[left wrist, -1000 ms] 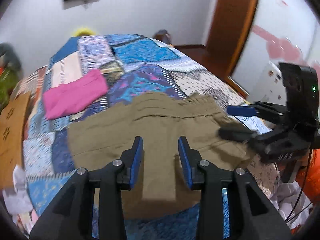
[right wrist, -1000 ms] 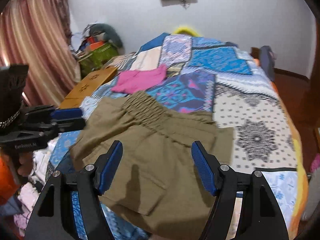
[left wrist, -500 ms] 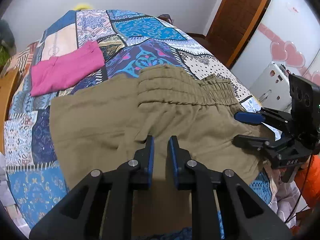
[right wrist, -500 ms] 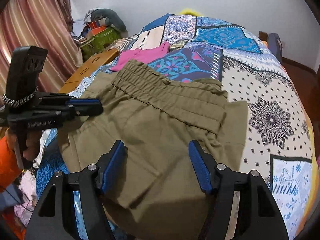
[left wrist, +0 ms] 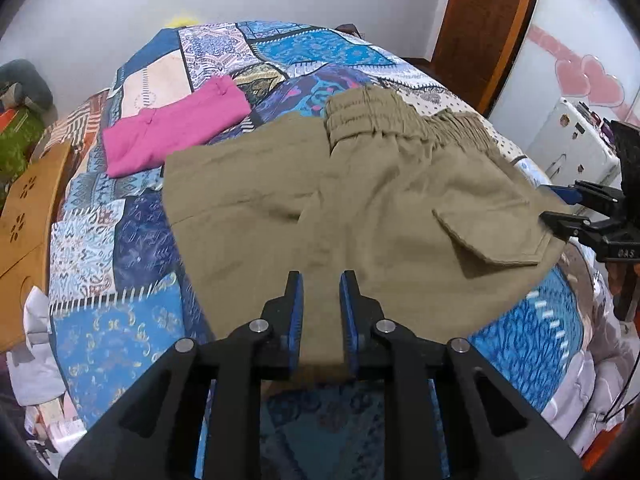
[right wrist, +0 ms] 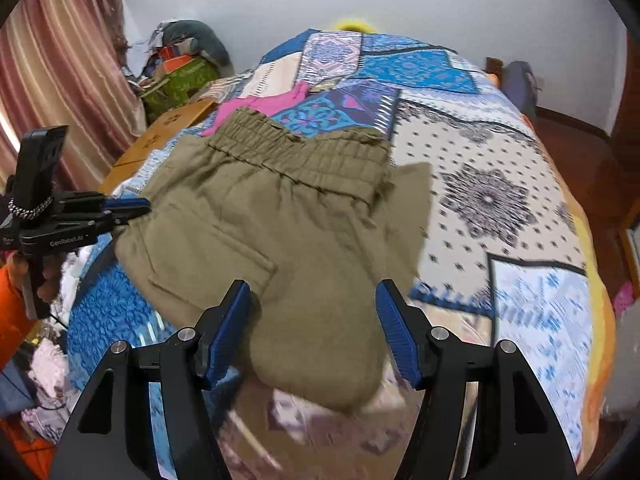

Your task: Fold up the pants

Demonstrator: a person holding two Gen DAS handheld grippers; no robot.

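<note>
Olive-khaki pants (left wrist: 360, 200) lie folded over on the patchwork bedspread (left wrist: 132, 240), elastic waistband at the far side, a flap pocket on top. They also show in the right wrist view (right wrist: 280, 232). My left gripper (left wrist: 320, 312) hovers over the near hem, jaws a narrow gap apart and empty; in the right wrist view it (right wrist: 132, 208) sits at the pants' left edge. My right gripper (right wrist: 314, 328) is wide open above the near hem; in the left wrist view it (left wrist: 560, 208) is at the pants' right edge.
A folded pink garment (left wrist: 172, 128) lies on the bed beyond the pants. A wooden board (left wrist: 24, 216) stands at the bed's left side, with clutter and a curtain (right wrist: 60, 60) behind. A door (left wrist: 484, 20) and a white appliance (left wrist: 572, 148) are at the right.
Both grippers have pulled back toward the near hem. The left jaws narrowed from one second ago, then opened slightly. The pants lie flatter, flap pocket now on top.
</note>
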